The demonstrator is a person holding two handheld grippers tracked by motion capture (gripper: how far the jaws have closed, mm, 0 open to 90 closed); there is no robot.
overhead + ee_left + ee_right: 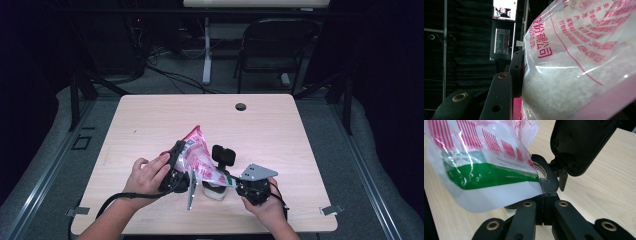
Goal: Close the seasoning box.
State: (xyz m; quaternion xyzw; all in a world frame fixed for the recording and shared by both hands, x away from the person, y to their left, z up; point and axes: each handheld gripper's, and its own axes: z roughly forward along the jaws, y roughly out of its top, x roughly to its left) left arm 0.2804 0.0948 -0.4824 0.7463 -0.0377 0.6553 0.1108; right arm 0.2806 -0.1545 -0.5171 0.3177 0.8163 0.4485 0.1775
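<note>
Nearest us, we have the right gripper [544, 188] with its black jaws pressed together on the bottom corner of the crinkly clear plastic bag with pink print and a green band [486, 170]. It looks like a pinch meant to steer that corner over the small clear container with a black hinged lid [574, 147] standing open on the table just behind it. A little farther in, our left gripper [176, 167] is clamped on the bag's fat middle, jaws held partway apart by its bulk, keeping it tilted with the top up. Through the glossy film we see fine white grains [564, 82], loose and shifting. Beneath it all lies the pale wooden table [150, 120], smooth and matte, with a round cable hole [241, 106] near its far edge.
</note>
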